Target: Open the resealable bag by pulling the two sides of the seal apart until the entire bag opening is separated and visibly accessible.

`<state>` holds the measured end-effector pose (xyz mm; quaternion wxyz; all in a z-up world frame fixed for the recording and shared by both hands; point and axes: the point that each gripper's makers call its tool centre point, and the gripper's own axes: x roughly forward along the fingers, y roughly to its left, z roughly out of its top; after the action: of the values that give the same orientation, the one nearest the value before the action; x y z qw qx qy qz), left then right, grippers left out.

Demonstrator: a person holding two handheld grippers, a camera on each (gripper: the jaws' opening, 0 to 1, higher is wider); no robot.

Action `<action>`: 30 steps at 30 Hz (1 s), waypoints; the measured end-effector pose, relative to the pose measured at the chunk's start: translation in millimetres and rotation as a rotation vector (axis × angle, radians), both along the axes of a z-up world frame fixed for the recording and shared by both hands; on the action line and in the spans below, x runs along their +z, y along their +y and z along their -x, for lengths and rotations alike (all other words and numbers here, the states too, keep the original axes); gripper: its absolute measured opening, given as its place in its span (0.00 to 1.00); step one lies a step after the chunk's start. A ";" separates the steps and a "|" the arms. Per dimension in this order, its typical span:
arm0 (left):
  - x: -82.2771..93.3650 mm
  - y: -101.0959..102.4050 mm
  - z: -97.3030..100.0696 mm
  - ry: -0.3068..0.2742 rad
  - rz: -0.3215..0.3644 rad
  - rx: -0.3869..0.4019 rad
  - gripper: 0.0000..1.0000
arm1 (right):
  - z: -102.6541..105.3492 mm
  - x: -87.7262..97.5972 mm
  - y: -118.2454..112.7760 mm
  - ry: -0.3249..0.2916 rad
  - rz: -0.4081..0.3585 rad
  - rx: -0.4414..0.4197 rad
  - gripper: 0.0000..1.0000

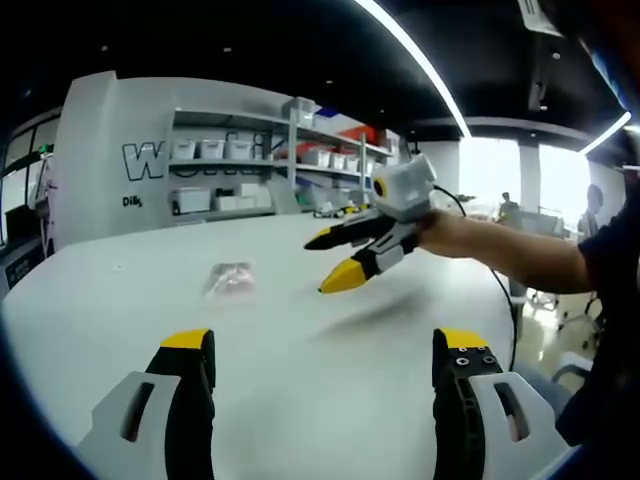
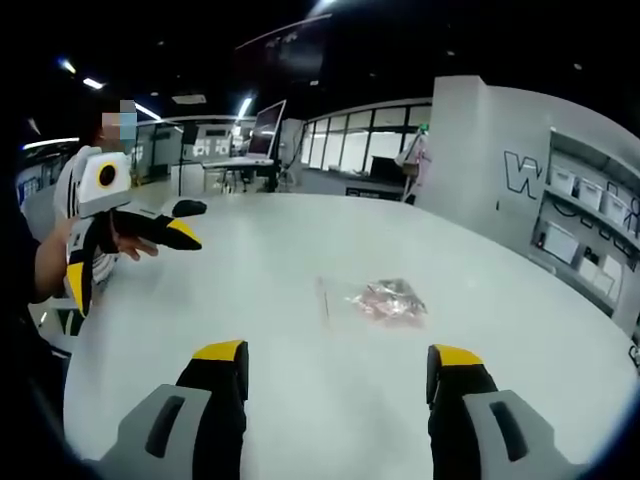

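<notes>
- Left gripper (image 1: 325, 365) hangs over the white table (image 1: 300, 400) with its 2 yellow-tipped jaws spread wide and nothing between them; the resealable bag (image 1: 232, 279) lies flat ahead of it, well apart.
- Right gripper (image 2: 335, 375) likewise has its jaws parted and bare, with the bag (image 2: 388, 298) ahead and slightly toward its right jaw, some pinkish contents showing through the clear film.
- From the left gripper view, the right gripper (image 1: 355, 255) is held above the table beside the bag, near but not touching it.
- Whether the seal is closed cannot be told at this distance; nothing holds the bag yet, so the task looks barely begun.
- Risk: the thin film lies flush on the smooth top, so a jaw could skid it away or pinch both layers together, leaving the seal unsplit.
- Risk: a grip below the seal could squeeze the contents.
- Room: bare tabletop surrounds the bag on every side, and its rounded edges are far off.
</notes>
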<state>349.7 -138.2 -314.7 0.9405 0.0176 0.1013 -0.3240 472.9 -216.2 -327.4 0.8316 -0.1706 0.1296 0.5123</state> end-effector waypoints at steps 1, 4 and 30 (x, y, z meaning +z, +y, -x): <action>-0.2 -0.1 0.0 0.000 0.000 0.000 0.88 | -0.3 0.4 0.4 -0.001 0.000 0.001 0.72; -1.1 -0.5 -0.9 0.001 -0.002 -0.001 0.88 | -0.7 1.5 1.7 -0.003 -0.003 0.003 0.72; -0.6 0.7 -4.6 -0.005 0.000 0.001 0.87 | -8.0 -2.6 10.0 -0.011 0.008 0.017 0.68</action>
<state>354.3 -137.5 -315.2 0.9408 0.0184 0.0990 -0.3235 480.9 -206.2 -330.0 0.8274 -0.1778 0.1257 0.5178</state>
